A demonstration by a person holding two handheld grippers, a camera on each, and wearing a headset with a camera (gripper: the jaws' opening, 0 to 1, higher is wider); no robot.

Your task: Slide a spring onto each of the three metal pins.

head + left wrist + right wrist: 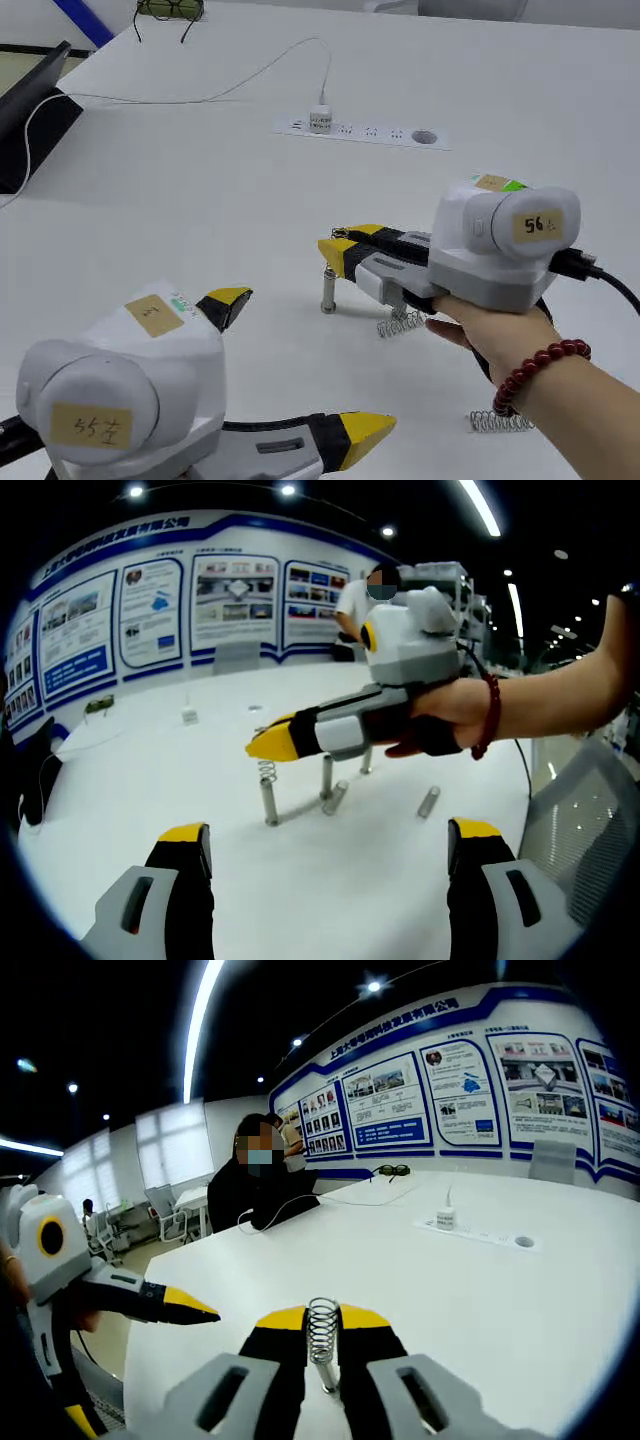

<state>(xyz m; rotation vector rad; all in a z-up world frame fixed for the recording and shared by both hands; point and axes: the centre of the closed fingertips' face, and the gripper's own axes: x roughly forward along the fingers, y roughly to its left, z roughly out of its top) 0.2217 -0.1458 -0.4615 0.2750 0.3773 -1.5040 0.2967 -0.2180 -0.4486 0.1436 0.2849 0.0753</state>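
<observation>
Right claw point(322, 1318) grips a spring point(322, 1335) directly above an upright pin point(328, 290). Left claw point(330, 830) is open, hovering at 7 o'clock from that pin.

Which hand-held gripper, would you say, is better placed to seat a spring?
The right hand-held gripper: it holds a spring over a pin; the left is open and apart.
</observation>
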